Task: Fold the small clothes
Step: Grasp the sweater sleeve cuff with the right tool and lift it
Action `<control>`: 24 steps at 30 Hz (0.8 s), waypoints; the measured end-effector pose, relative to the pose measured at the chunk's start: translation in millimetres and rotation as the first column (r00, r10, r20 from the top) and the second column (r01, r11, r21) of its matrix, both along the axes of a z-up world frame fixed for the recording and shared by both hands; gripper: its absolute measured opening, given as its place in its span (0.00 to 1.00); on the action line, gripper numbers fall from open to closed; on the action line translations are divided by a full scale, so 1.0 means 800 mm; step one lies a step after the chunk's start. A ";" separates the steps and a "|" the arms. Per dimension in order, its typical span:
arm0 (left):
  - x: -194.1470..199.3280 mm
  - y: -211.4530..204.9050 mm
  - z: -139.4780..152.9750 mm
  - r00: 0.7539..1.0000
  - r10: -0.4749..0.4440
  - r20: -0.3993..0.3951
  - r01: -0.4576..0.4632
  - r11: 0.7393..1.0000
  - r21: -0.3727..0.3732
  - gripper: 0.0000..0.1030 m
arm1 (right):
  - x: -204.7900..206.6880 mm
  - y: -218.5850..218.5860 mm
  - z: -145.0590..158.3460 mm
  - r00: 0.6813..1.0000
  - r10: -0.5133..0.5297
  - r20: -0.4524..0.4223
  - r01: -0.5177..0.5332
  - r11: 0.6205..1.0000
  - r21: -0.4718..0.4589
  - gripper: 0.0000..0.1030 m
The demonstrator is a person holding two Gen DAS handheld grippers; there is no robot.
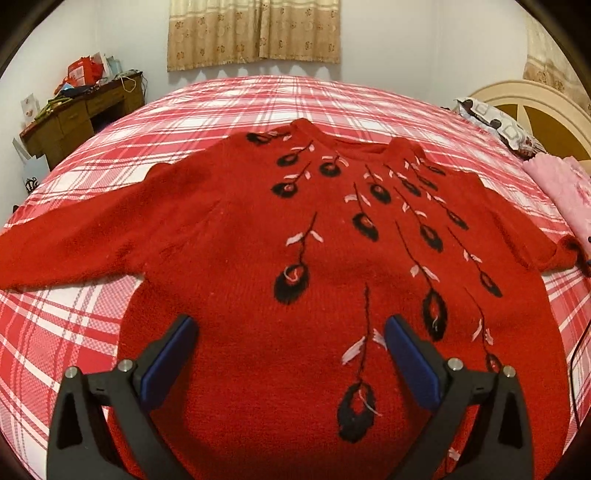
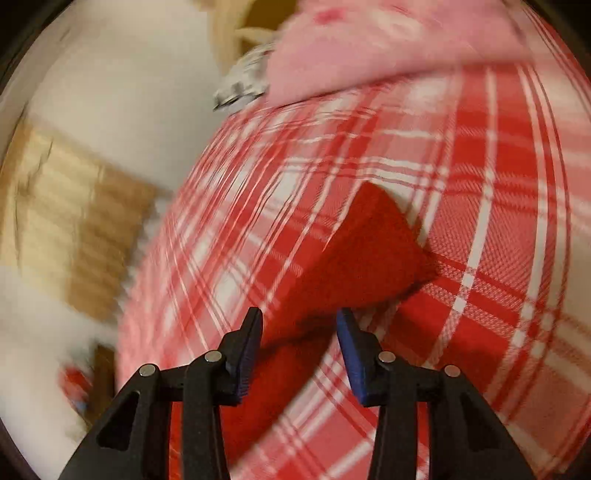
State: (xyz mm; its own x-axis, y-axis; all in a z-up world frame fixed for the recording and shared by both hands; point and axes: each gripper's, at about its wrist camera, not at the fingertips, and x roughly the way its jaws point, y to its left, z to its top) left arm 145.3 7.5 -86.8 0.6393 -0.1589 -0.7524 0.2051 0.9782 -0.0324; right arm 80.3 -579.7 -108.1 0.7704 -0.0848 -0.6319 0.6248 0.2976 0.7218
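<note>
A red knitted sweater [image 1: 236, 236] with black and pink feather motifs lies flat and face up on a bed, both sleeves spread out. My left gripper [image 1: 290, 328] is open and hovers over the sweater's lower body, holding nothing. In the blurred right wrist view, my right gripper [image 2: 299, 321] is open with the sweater's right sleeve [image 2: 354, 254] running between its jaws; the cuff end lies ahead of the fingertips. The pads do not press the cloth.
The bed has a red and white plaid sheet [image 1: 229, 103]. Folded pink cloth [image 1: 561, 192] and a patterned pillow [image 1: 495, 122] lie by the cream headboard [image 1: 535, 99] at right. A cluttered wooden desk [image 1: 81, 110] stands at left. Beige curtains [image 1: 255, 33] hang on the far wall.
</note>
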 end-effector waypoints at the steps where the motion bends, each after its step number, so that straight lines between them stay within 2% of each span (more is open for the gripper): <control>1: 0.002 -0.001 -0.001 1.000 0.000 0.000 0.000 1.000 0.006 1.00 | 0.001 -0.004 -0.006 1.000 -0.015 0.012 0.014 0.999 0.037 0.42; 5: 0.004 0.000 -0.001 1.000 -0.002 -0.002 0.002 1.000 0.003 1.00 | 0.010 -0.001 -0.029 0.999 -0.014 -0.031 0.017 0.994 0.112 0.42; 7: 0.005 0.001 -0.002 1.000 -0.003 -0.002 0.003 1.000 0.000 1.00 | 0.000 0.013 -0.032 1.000 -0.031 0.002 0.030 0.989 0.146 0.42; 11: 0.005 0.001 -0.002 1.000 -0.003 -0.002 0.003 1.000 -0.001 1.00 | 0.001 0.021 -0.025 1.000 -0.010 -0.001 0.010 0.994 0.105 0.42; 15: 0.004 0.002 -0.002 1.000 -0.003 -0.001 0.003 1.000 -0.005 1.00 | -0.004 -0.004 -0.033 0.994 -0.105 0.033 0.100 0.987 0.123 0.42; 20: 0.004 0.002 -0.002 1.000 -0.006 0.001 0.006 1.000 -0.011 1.00 | 0.016 -0.013 -0.024 0.997 -0.064 -0.036 0.065 0.998 0.005 0.42; 22: 0.004 0.002 -0.002 1.000 -0.006 0.002 0.006 1.000 -0.015 1.00 | 0.019 -0.012 -0.021 0.997 -0.046 -0.070 0.043 0.998 -0.041 0.38; 24: 0.004 0.002 -0.002 1.000 -0.007 0.005 0.007 1.000 -0.017 1.00 | 0.024 -0.010 -0.015 0.994 -0.027 -0.108 0.017 0.995 -0.096 0.17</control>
